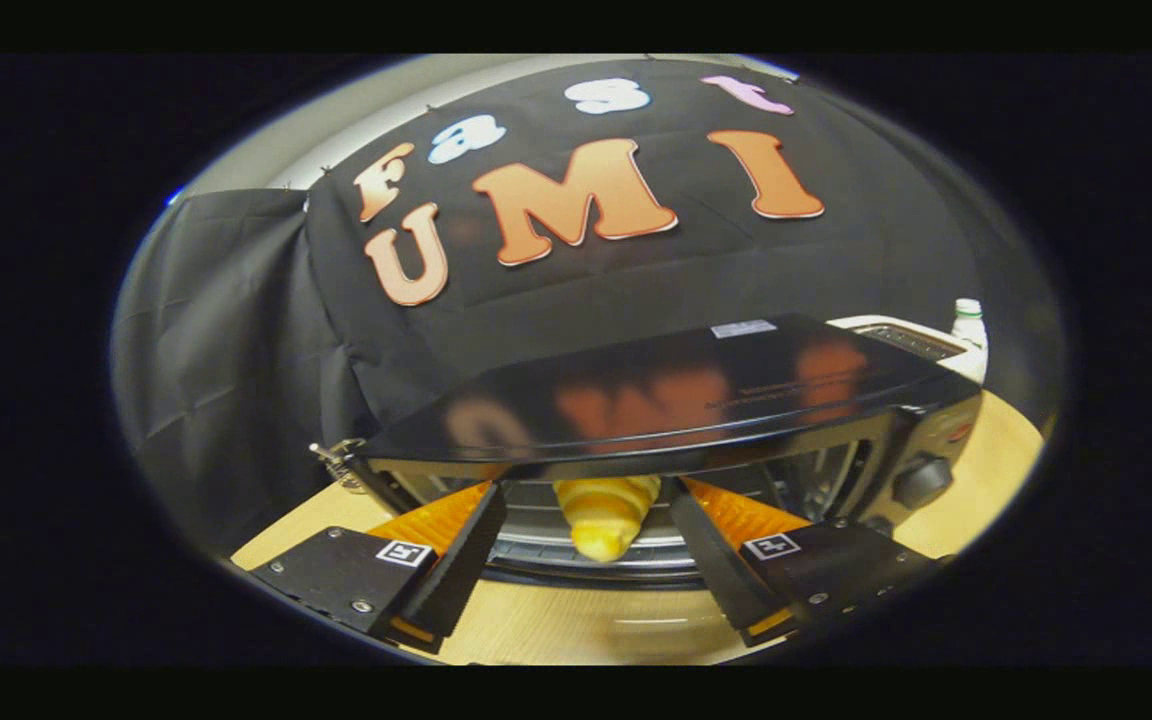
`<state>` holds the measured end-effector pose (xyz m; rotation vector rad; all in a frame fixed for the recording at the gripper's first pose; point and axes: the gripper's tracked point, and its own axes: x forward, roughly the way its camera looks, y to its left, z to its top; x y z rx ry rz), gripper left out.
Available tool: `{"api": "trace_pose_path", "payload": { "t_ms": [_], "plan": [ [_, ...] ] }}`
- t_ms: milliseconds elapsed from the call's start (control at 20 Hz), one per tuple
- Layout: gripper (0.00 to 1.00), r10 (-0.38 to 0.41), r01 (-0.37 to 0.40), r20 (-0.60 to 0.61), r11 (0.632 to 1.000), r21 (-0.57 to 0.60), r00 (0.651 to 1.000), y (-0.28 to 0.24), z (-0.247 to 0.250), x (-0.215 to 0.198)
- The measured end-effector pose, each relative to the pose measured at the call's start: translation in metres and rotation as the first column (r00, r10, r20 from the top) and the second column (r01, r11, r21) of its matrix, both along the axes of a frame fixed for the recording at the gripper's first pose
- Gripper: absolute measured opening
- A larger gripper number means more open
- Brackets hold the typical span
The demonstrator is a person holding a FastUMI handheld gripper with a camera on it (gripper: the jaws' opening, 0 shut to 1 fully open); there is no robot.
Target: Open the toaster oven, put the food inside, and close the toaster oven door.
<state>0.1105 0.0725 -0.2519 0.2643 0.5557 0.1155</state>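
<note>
The black toaster oven (676, 390) stands on the wooden table (576, 620) just ahead of me, its front open and the wire rack (536, 525) showing inside. A golden croissant (604, 520) lies on the rack at the oven's mouth, pointing out towards me. My gripper (586, 495) is open, with its fingers reaching to the opening on either side of the croissant. A gap shows between the croissant and each finger. The lowered door is hard to make out below the rack.
Control knobs (921, 482) sit on the oven's right front. Behind its right corner are a white appliance (906, 335) and a small bottle (968, 325). A metal clip (336, 462) juts out by the oven's left corner. Black cloth walls close the back and left.
</note>
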Motion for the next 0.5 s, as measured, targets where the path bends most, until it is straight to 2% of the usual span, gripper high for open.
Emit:
{"api": "trace_pose_path", "payload": {
  "t_ms": [300, 500],
  "plan": [
    [0.98, 0.048, -0.048, -0.015, 0.999, 0.002, 0.999, -0.002, 0.023, -0.071],
    [0.98, 0.029, -0.028, -0.026, 0.999, 0.039, 0.999, -0.004, 0.023, -0.112]
  ]
}}
